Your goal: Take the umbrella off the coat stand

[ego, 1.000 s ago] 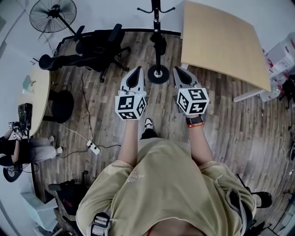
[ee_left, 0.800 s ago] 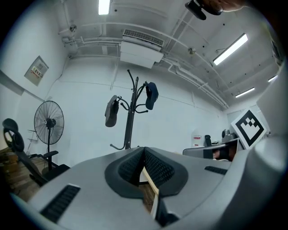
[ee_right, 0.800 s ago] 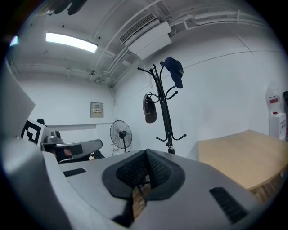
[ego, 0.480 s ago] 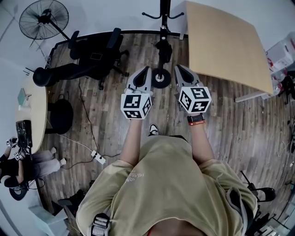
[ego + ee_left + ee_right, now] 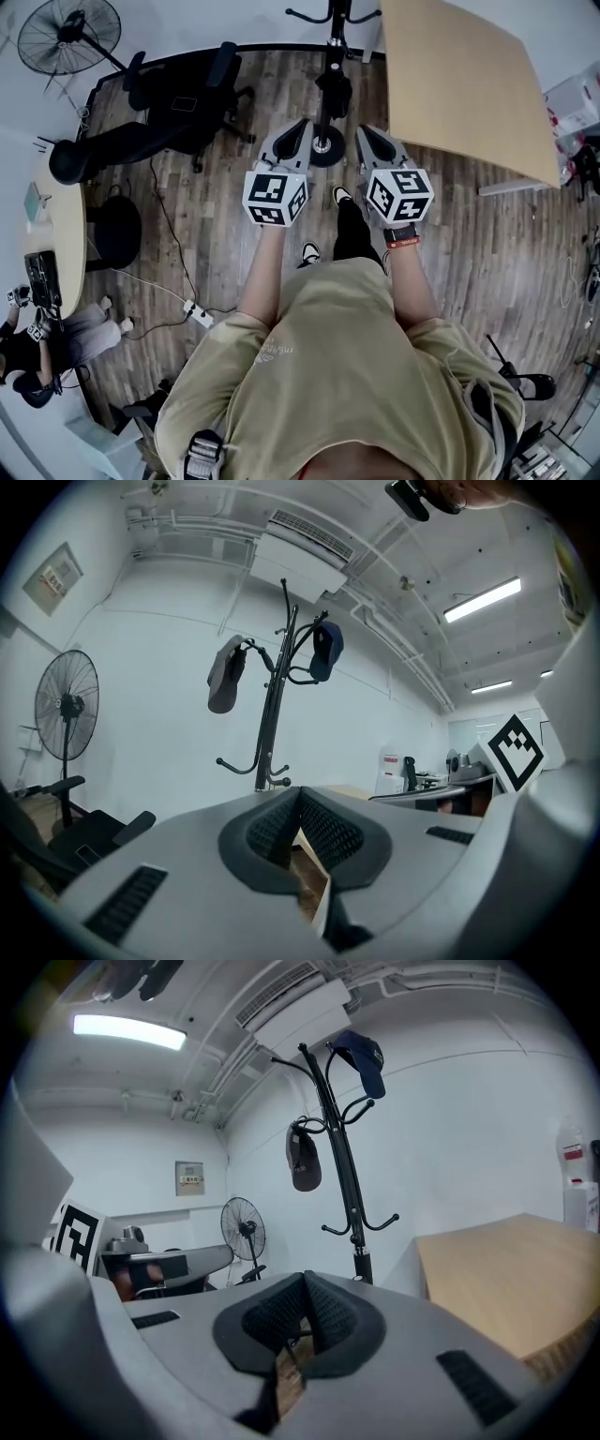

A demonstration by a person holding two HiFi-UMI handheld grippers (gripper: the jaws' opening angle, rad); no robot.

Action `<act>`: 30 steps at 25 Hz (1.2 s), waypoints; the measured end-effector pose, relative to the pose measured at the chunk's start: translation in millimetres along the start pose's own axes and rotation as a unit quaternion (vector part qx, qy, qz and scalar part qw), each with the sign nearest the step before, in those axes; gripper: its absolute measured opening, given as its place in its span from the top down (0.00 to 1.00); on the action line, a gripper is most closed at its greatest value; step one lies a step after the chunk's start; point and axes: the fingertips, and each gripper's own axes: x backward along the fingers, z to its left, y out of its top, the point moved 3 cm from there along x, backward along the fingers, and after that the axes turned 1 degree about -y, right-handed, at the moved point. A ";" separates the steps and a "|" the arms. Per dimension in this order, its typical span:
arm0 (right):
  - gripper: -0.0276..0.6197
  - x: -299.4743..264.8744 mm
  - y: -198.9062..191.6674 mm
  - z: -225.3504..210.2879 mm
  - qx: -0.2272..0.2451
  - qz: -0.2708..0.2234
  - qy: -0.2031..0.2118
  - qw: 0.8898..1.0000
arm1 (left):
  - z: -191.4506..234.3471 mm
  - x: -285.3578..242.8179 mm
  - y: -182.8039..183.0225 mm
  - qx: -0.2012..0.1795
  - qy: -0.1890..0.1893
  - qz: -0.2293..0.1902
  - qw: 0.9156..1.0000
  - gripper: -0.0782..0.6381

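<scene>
A black coat stand (image 5: 327,141) rises straight ahead, its round base on the wood floor between my two grippers in the head view. In the left gripper view the stand (image 5: 273,714) carries a short grey folded umbrella (image 5: 225,674) on a left hook and a navy cap (image 5: 325,651) on the right. The right gripper view shows the umbrella (image 5: 303,1159) and the cap (image 5: 364,1054) too. My left gripper (image 5: 299,127) and right gripper (image 5: 365,132) are both shut and empty, held level, some way short of the stand and below the umbrella.
A black office chair (image 5: 186,92) lies left of the stand, with a standing fan (image 5: 60,36) beyond it. A light wooden table (image 5: 459,80) stands close on the right. A cable and power strip (image 5: 193,310) cross the floor at left, near a seated person (image 5: 42,342).
The person has stepped towards the coat stand, so its base now lies between the two gripper tips in the head view. Both grippers stayed shut and side by side.
</scene>
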 end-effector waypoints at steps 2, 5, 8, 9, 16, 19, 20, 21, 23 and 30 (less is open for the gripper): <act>0.94 -12.5 -3.2 -7.8 -0.001 0.003 0.004 1.000 | 6.9 -13.5 -4.2 -0.001 0.000 0.004 1.000 0.86; 0.94 -25.9 -8.7 -22.2 -0.002 0.015 0.011 1.000 | 8.3 -34.0 -9.1 0.001 0.000 0.009 1.000 0.86; 0.94 -38.5 -12.6 -44.7 -0.012 0.024 0.012 1.000 | 6.7 -56.7 -16.8 0.007 -0.002 0.018 1.000 0.86; 0.94 -42.7 -13.5 -51.8 -0.014 0.025 0.011 1.000 | 7.9 -63.1 -20.4 0.010 -0.002 0.021 1.000 0.86; 0.93 -64.0 -24.1 -89.5 -0.025 0.030 0.004 0.999 | 16.3 -91.1 -46.2 0.024 0.001 0.041 0.999 0.86; 0.93 -71.2 -32.1 -102.6 -0.026 0.037 0.007 0.999 | 14.8 -103.6 -54.4 0.027 -0.001 0.046 0.999 0.86; 0.93 -73.1 -34.6 -106.1 -0.027 0.040 0.009 0.999 | 13.8 -107.2 -56.4 0.027 -0.001 0.047 0.999 0.86; 0.92 -75.0 -37.0 -109.1 -0.027 0.043 0.010 0.999 | 12.7 -110.2 -58.3 0.028 -0.001 0.048 0.998 0.86; 0.92 -79.9 -41.5 -114.4 -0.027 0.049 0.014 0.998 | 11.3 -115.7 -62.4 0.028 -0.003 0.052 0.998 0.86; 0.91 -106.2 -61.6 -131.3 -0.013 0.074 0.033 0.997 | 15.1 -128.9 -82.0 0.036 0.003 0.063 0.997 0.86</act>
